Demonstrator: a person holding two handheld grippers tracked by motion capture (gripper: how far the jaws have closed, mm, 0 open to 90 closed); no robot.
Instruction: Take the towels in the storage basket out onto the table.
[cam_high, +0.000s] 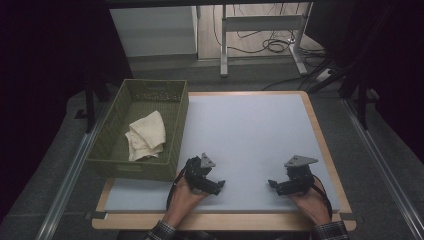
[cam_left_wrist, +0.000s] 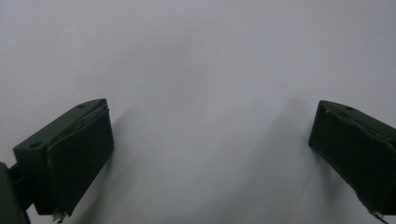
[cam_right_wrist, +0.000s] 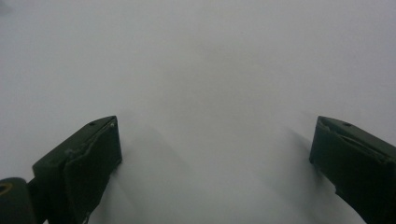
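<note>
A cream folded towel (cam_high: 146, 136) lies inside an olive green slatted basket (cam_high: 172, 132) on the table's left side. My left gripper (cam_high: 219, 184) rests low near the front edge, just right of the basket's near corner, pointing right. Its jaws stand wide open over the bare white mat (cam_left_wrist: 205, 93), nothing between them. My right gripper (cam_high: 272, 184) sits at the front right, pointing left toward the other one. It is open too, with only mat (cam_right_wrist: 210, 93) between its jaws.
The white mat (cam_high: 250, 140) covers a wooden-edged table (cam_high: 320, 135). Behind the table stand a metal desk frame (cam_high: 260, 35) with loose cables on the floor and a white cabinet (cam_high: 155, 30). Dark curtains hang at both sides.
</note>
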